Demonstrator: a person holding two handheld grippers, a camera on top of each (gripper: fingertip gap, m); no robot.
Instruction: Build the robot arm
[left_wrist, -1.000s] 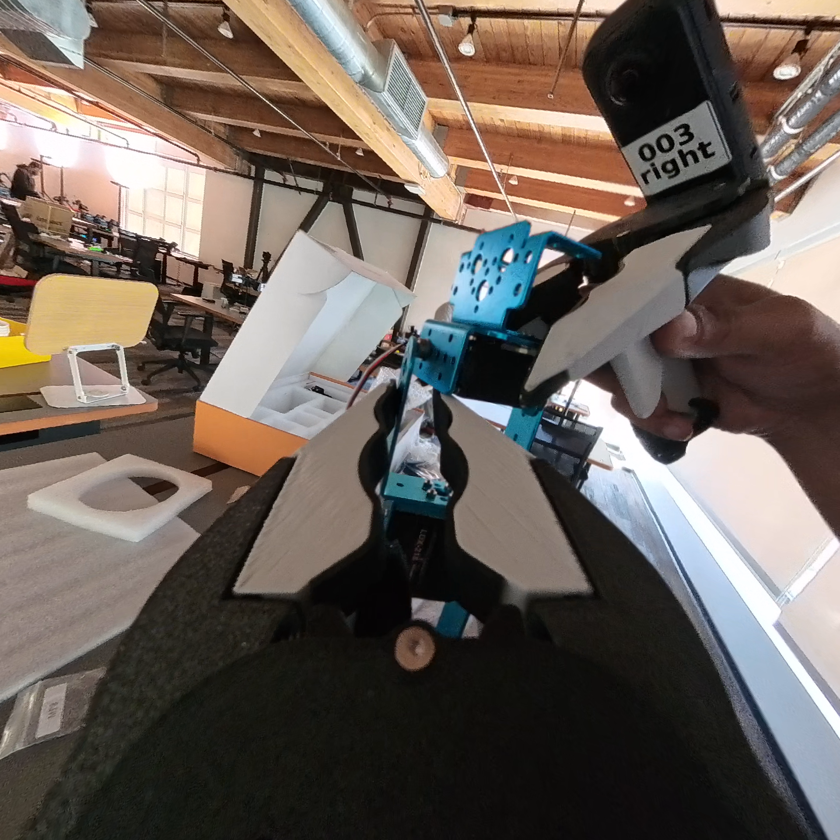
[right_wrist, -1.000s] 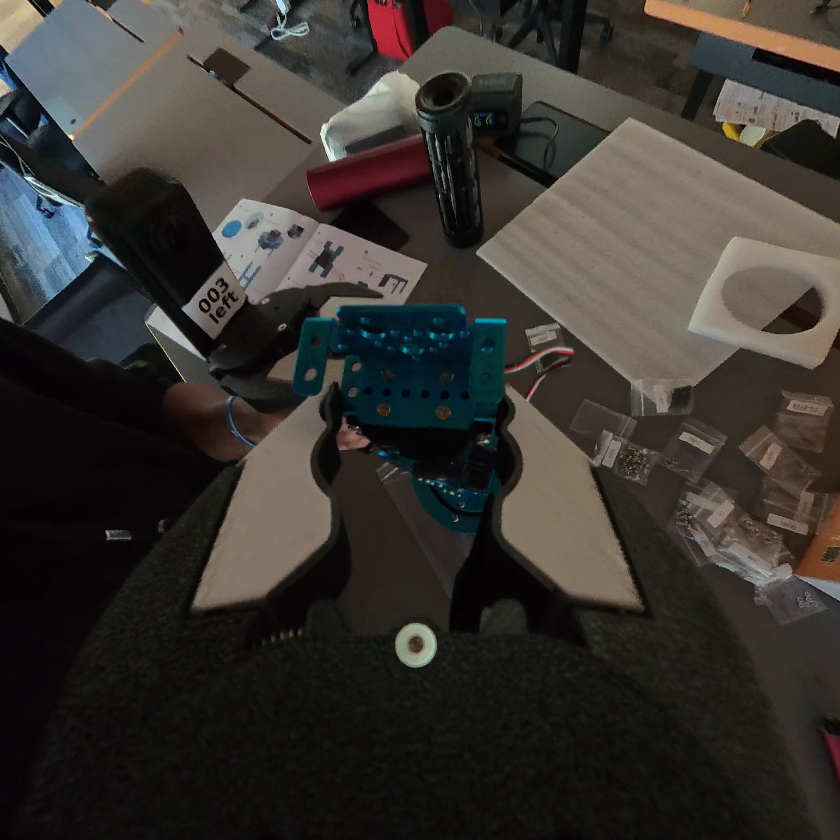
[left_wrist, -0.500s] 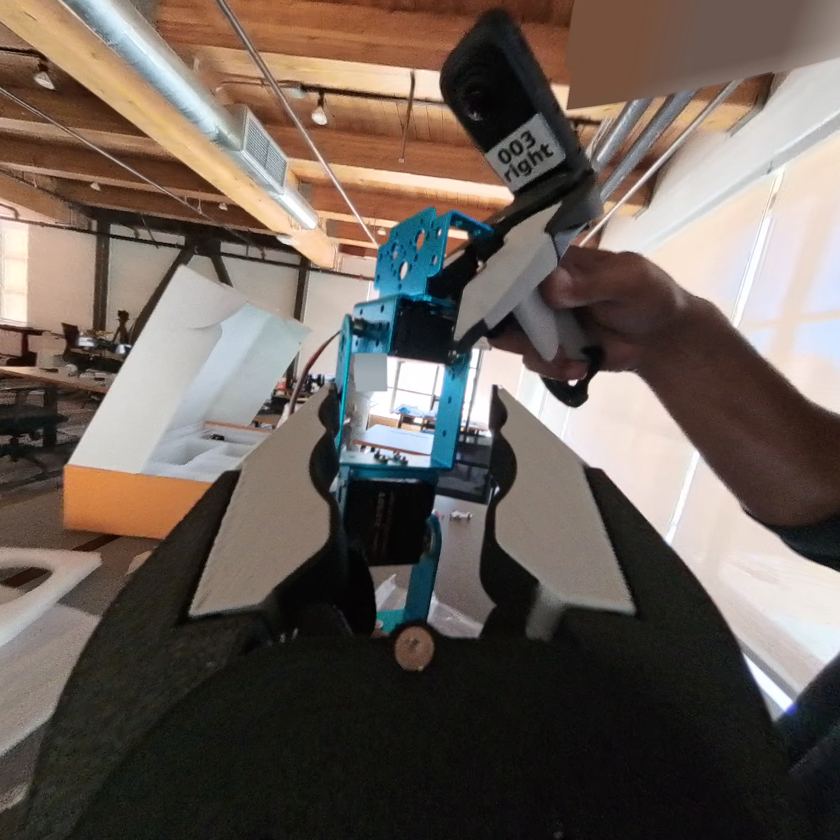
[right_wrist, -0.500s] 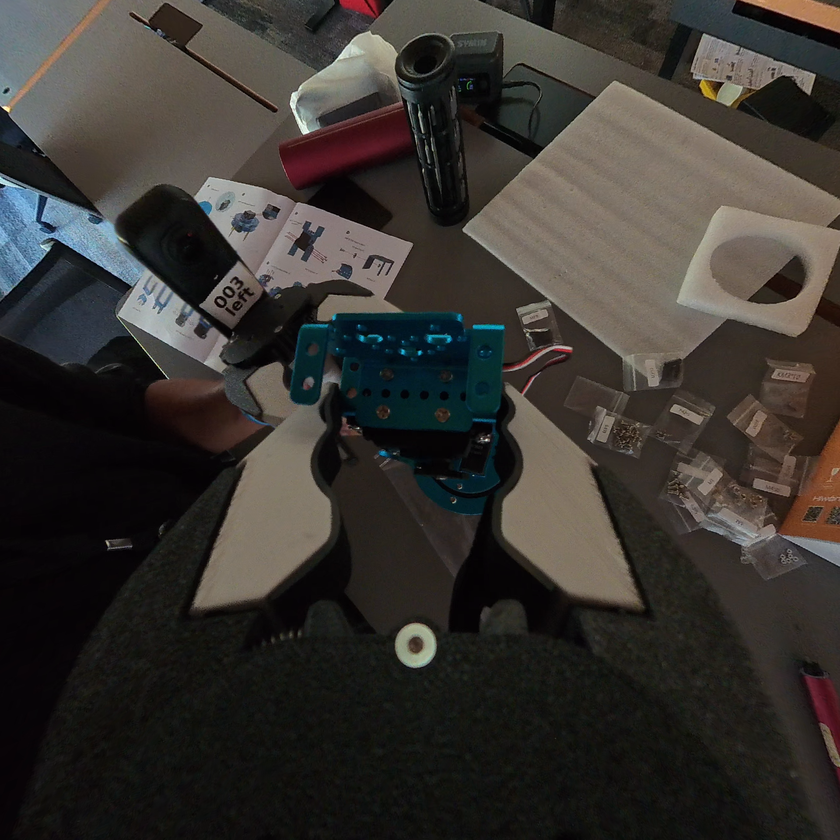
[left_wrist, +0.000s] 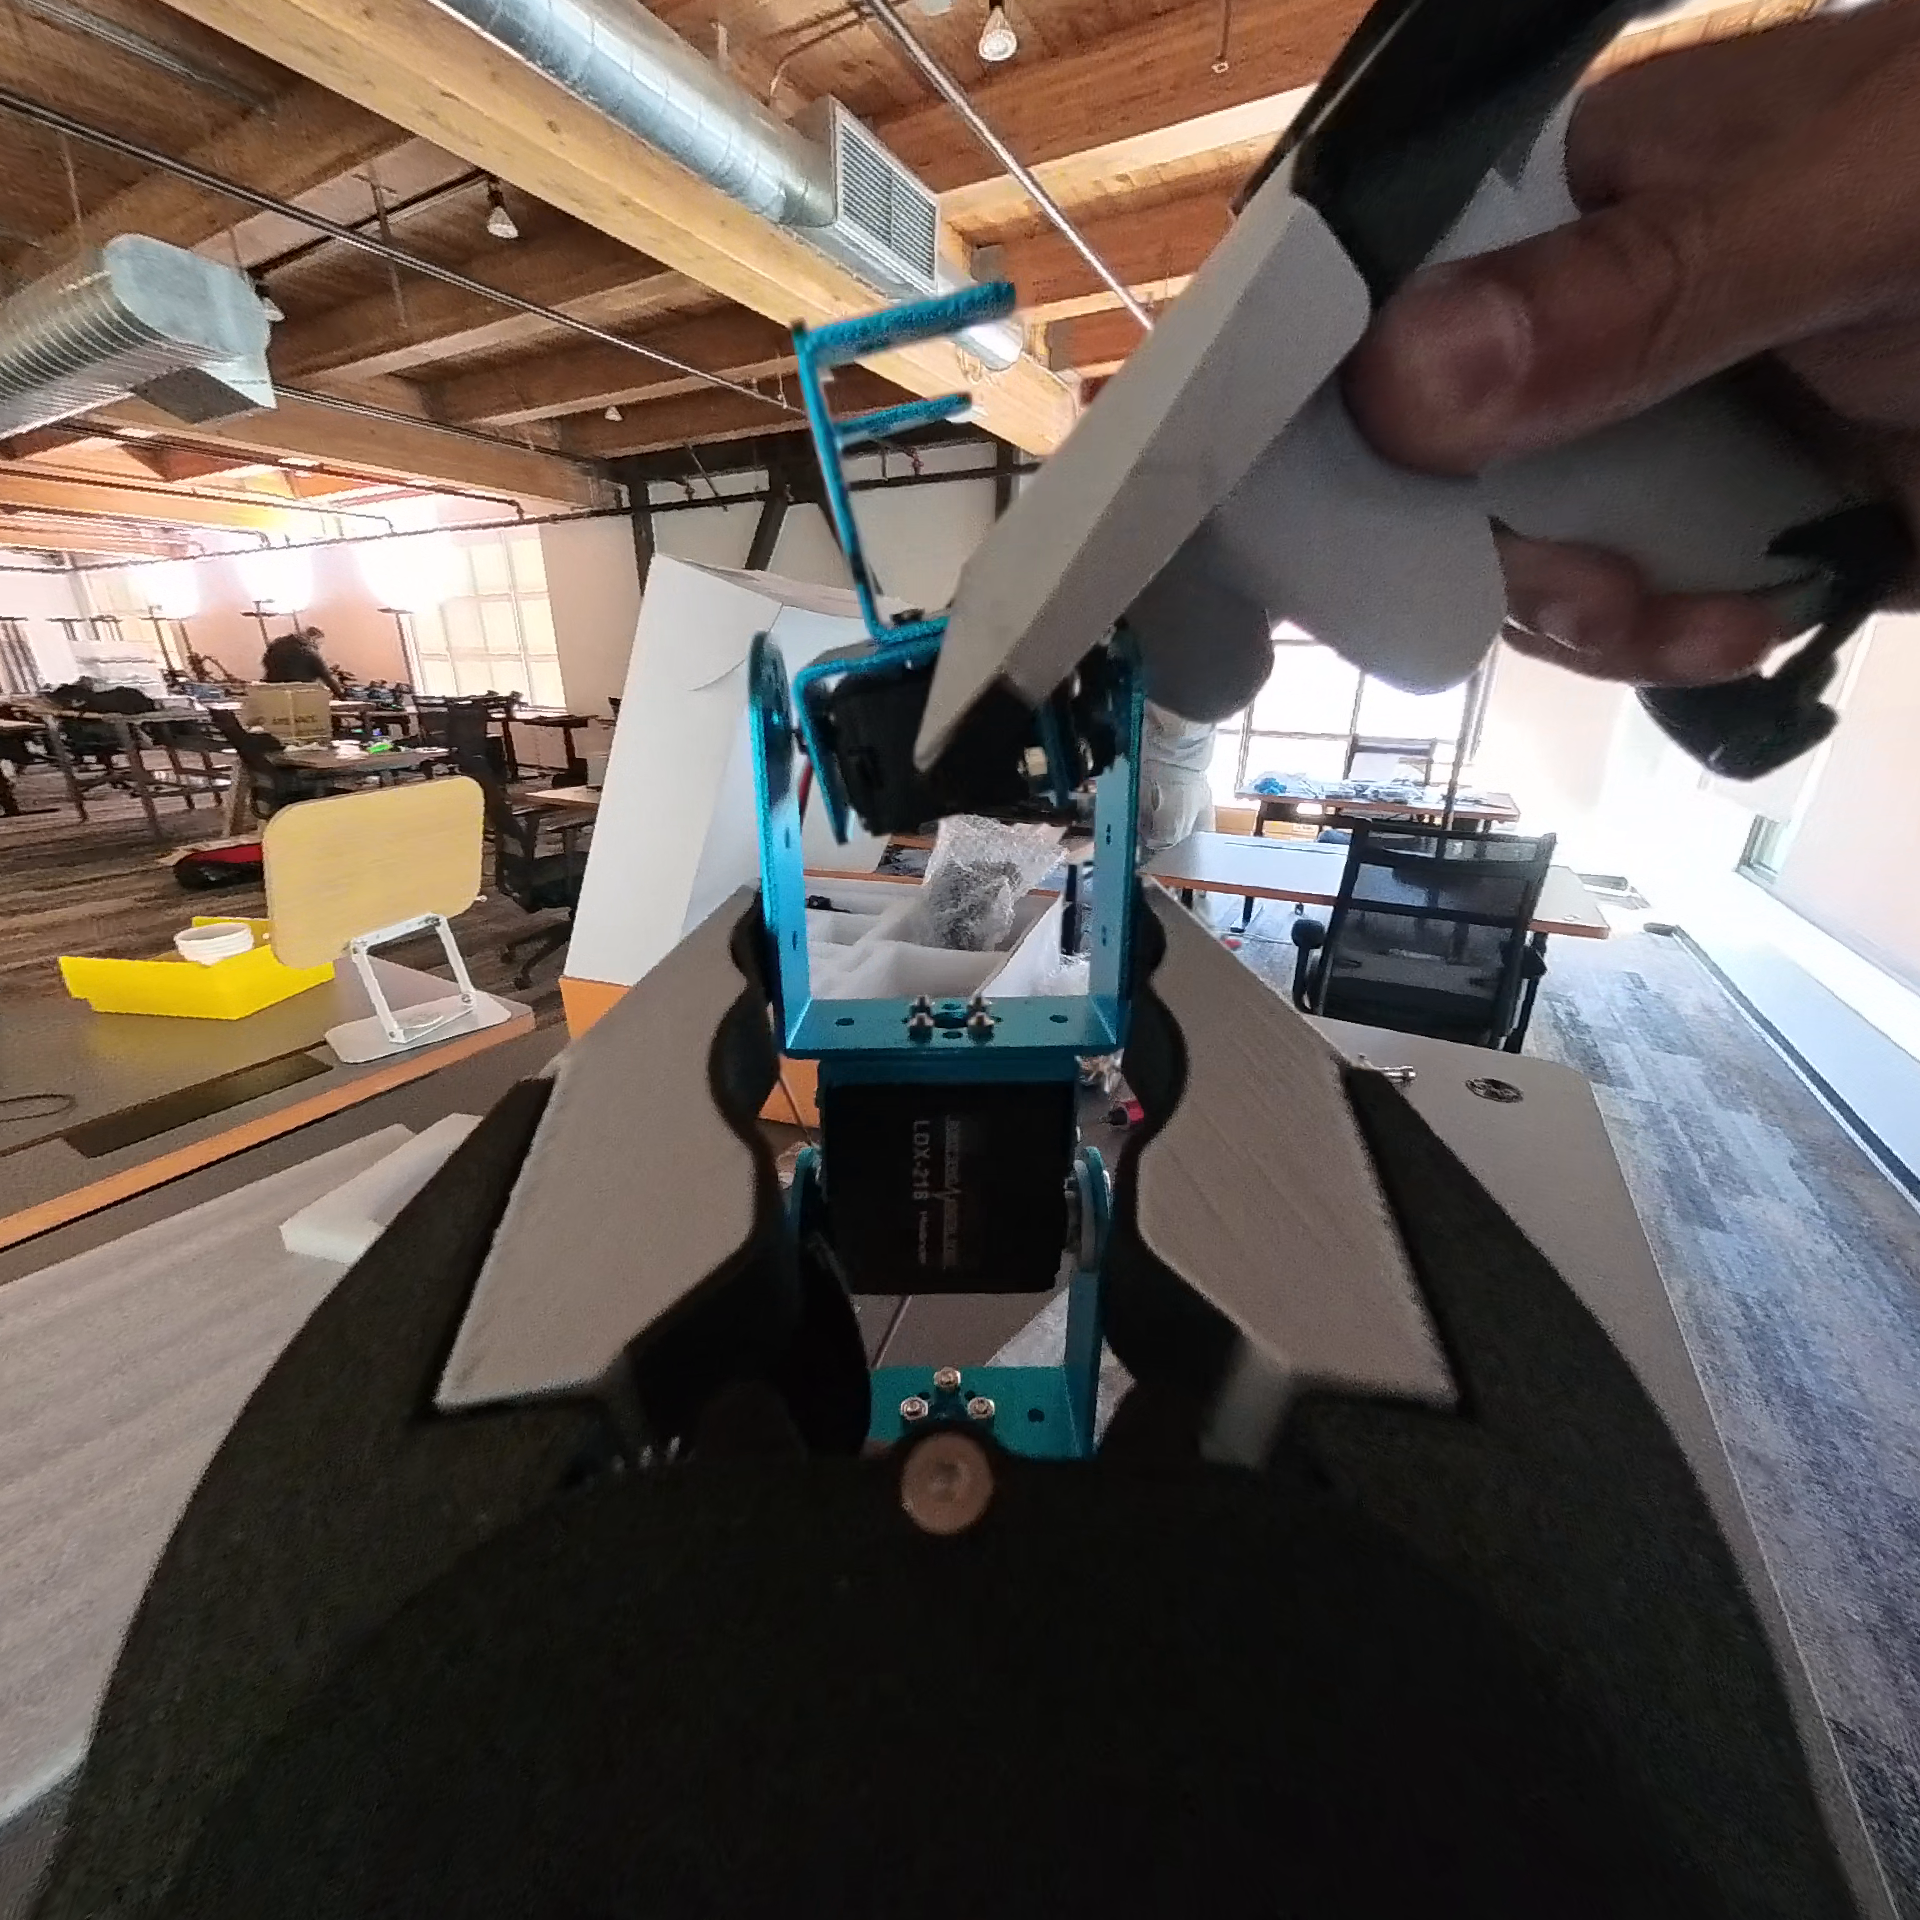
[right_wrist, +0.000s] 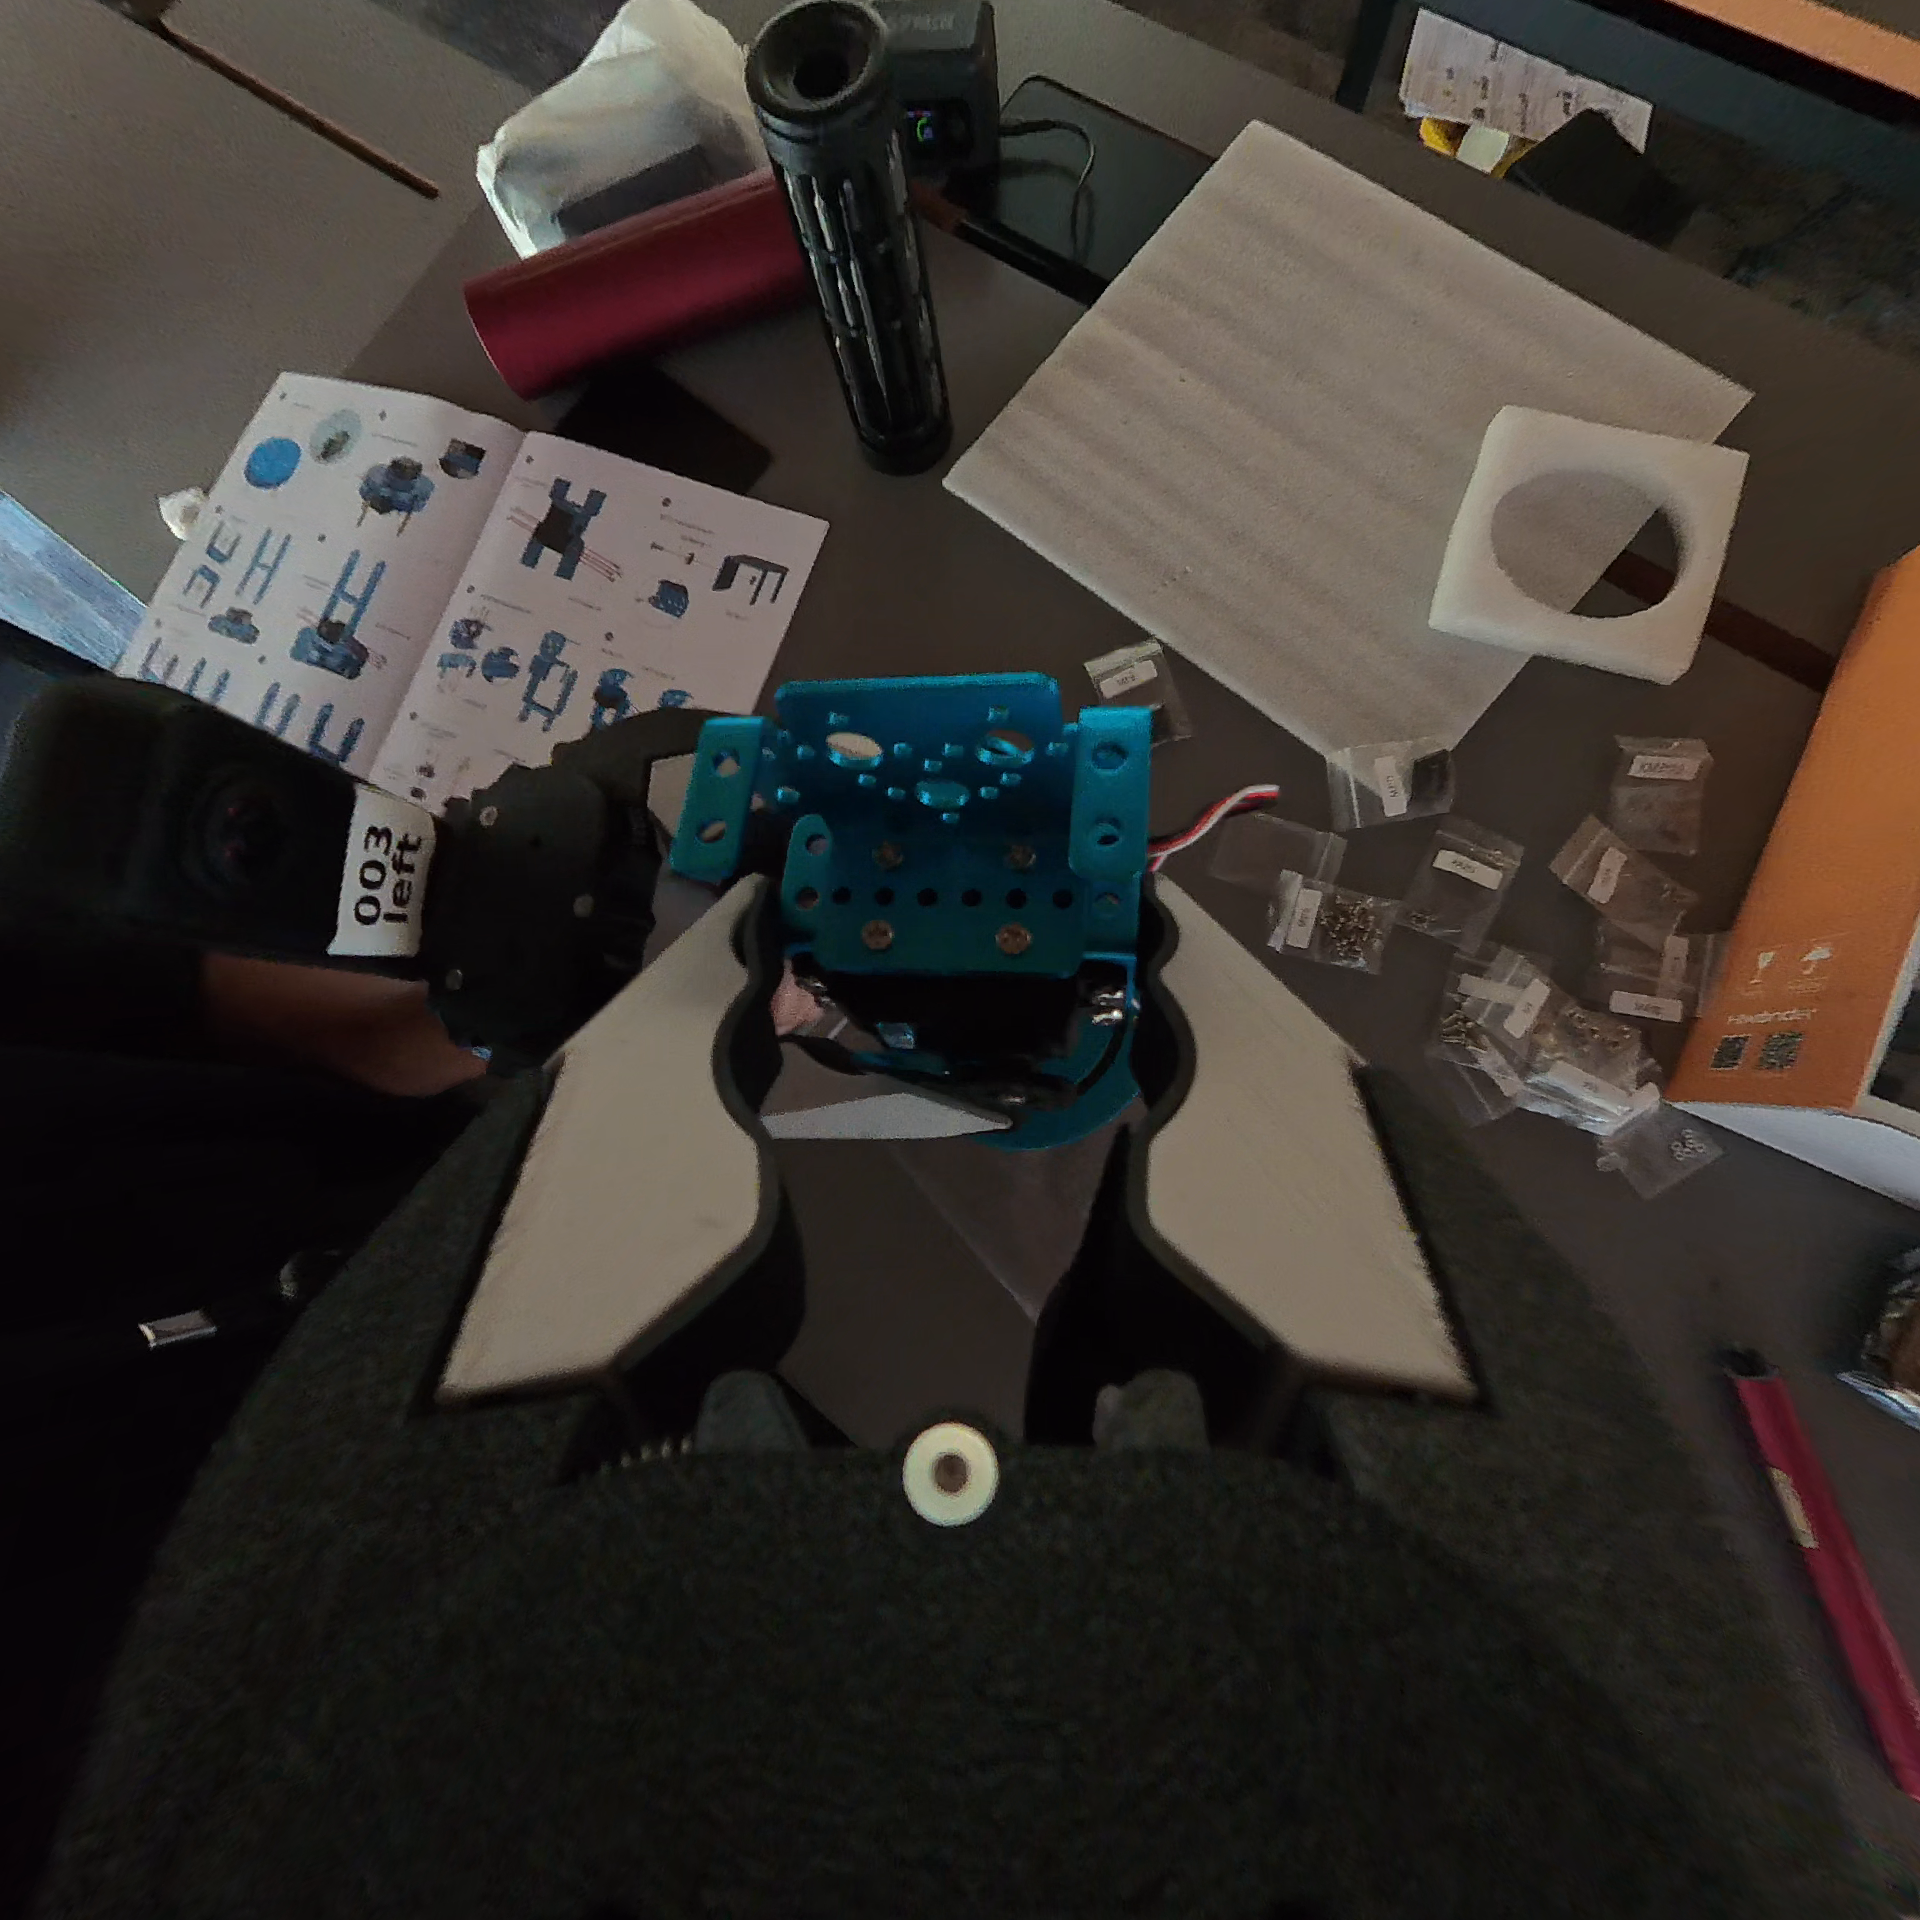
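Observation:
A blue metal bracket assembly (left_wrist: 940, 1023) with black servos (left_wrist: 940, 1184) is held in the air between both grippers. My left gripper (left_wrist: 951, 935) is shut on its lower U-bracket, with one finger against each side. My right gripper (right_wrist: 951, 914) is shut on the upper perforated blue bracket (right_wrist: 925, 831) and its servo. In the left wrist view the right gripper (left_wrist: 1143, 468), held by a hand, comes down from the upper right onto the top servo. In the right wrist view the left gripper (right_wrist: 540, 862) reaches in from the left.
On the dark table below lie an open instruction booklet (right_wrist: 468, 582), a black cylinder (right_wrist: 862, 239), a red tube (right_wrist: 623, 281), a foam sheet (right_wrist: 1330, 416), a foam block with a round hole (right_wrist: 1590, 540), several bags of screws (right_wrist: 1507, 935) and an orange box (right_wrist: 1818, 831). Only a small space, under 4 cm, lies between the two pairs of fingers. From the left gripper's tips to the black cylinder (right_wrist: 862, 239) is close to 30 cm.
My left gripper gripped the assembly's narrow edge, opened wider, and now closes across the wide U-bracket. It has swung lower and more level. The right gripper keeps its hold.

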